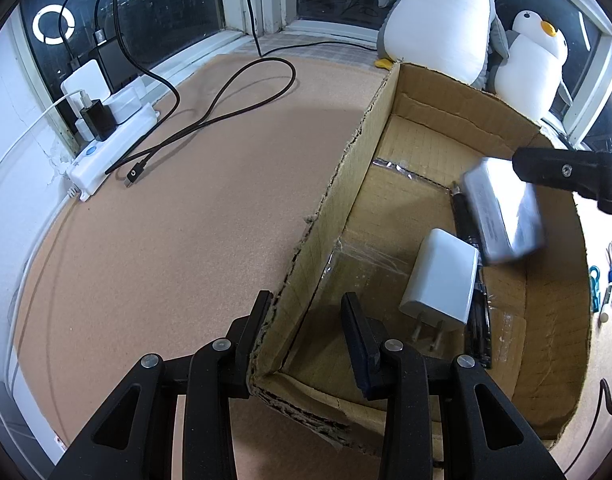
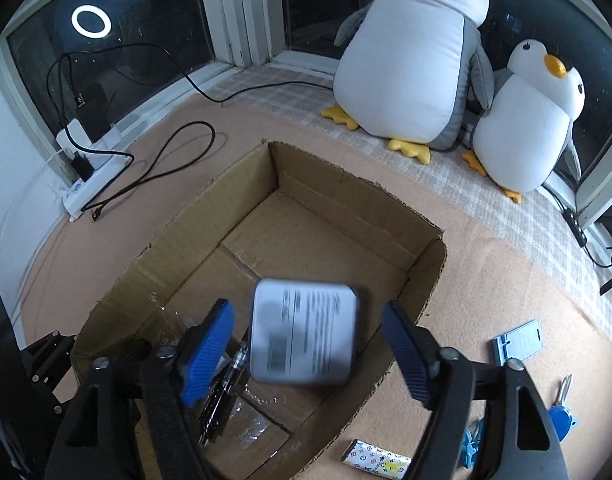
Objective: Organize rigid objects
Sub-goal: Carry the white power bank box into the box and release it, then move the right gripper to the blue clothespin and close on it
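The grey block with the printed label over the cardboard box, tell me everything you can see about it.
The grey block is a flat, rounded-corner slab, silvery grey and smooth like plastic or metal, with a white label of black print on its broad face. It is motion-blurred in both views. It sits tilted above the inside of the cardboard box, between the blue pads of the right tool, which stand clear of it, so it looks released. Below it lie a white charger and a dark object. Nothing visibly touches it.

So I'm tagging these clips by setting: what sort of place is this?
Most likely a home, on a carpeted bay-window ledge at night: two plush penguins sit by the dark window, with a power strip nearby.
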Available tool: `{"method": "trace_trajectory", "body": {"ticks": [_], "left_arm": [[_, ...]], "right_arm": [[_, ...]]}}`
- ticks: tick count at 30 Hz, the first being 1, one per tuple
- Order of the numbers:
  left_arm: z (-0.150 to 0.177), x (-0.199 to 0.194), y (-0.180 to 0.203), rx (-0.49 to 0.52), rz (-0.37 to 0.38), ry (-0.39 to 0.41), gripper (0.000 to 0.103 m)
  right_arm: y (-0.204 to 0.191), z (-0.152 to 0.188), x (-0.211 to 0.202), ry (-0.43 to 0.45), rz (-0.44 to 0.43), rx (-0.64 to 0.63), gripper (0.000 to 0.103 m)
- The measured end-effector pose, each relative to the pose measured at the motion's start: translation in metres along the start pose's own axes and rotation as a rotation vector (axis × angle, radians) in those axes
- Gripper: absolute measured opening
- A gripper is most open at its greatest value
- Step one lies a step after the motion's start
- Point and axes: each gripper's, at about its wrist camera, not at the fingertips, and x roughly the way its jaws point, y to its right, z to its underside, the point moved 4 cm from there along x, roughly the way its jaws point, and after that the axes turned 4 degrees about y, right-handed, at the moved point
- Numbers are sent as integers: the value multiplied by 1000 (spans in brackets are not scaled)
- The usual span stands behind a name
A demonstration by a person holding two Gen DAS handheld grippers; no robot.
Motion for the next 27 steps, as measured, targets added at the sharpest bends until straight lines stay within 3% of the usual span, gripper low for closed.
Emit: {"method": "trace_trajectory", "body": {"ticks": [14,23,27], "left_arm": [[0,0,0,1,-1,1,38],[-1,0,1,2,-3,2,38],[-1,0,1,3,-3,2,38]], "right_arm": [[16,7,-27,21,-47,60,75],[78,40,-60,-11,-71,196,75],[111,63,-69,-36,-39,237,75]]}}
